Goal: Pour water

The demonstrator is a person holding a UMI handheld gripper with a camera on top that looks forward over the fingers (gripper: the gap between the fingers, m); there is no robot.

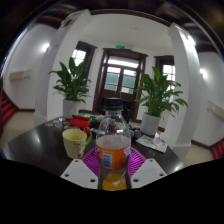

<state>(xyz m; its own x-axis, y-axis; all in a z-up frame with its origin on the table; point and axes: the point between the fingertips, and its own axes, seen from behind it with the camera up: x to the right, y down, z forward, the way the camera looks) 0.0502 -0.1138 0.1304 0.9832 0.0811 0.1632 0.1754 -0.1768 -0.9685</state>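
Note:
A clear plastic bottle with an orange label and orange liquid at its bottom stands upright between my fingers. Both purple pads press against its sides, so my gripper is shut on it. Its dark cap rises above the fingers. A pale yellow cup stands on the dark round table, just left of the bottle and a little beyond the left finger.
A red object lies behind the cup. White papers lie on the table to the right. Two potted plants stand on either side of a dark doorway at the back.

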